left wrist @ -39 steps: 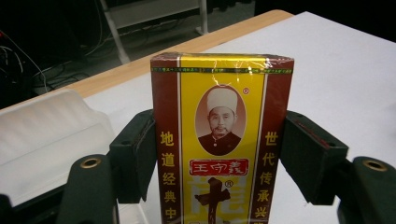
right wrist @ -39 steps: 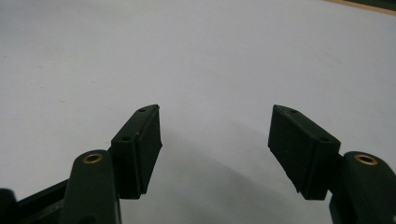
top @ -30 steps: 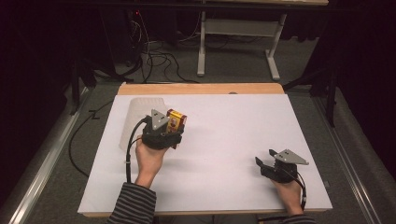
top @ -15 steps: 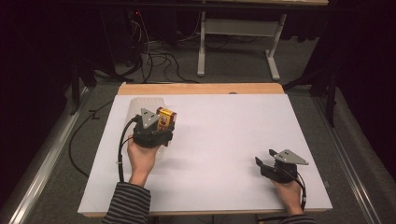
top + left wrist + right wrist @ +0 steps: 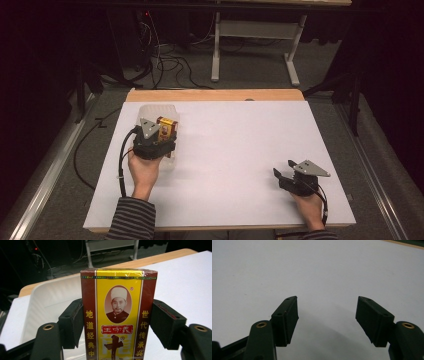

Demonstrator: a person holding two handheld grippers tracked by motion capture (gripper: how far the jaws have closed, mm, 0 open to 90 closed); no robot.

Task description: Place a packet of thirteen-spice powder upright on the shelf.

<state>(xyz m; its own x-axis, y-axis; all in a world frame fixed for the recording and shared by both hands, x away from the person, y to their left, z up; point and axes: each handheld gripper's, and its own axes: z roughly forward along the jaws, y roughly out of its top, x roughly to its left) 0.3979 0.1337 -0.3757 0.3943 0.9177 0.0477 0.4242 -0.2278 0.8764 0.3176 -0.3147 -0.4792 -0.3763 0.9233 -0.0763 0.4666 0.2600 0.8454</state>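
Jaws of the left gripper clamp a glossy maroon-and-yellow portrait-printed box above a clear plastic tray; the right gripper gapes wide.

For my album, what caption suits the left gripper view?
Left gripper clamps a yellow-and-maroon box above a white tray.

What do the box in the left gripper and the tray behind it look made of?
Box: likely printed cardboard under glossy film; glare and wrinkles show along its top edge. Tray: probably thin translucent whitish plastic, with faintly ribbed walls.
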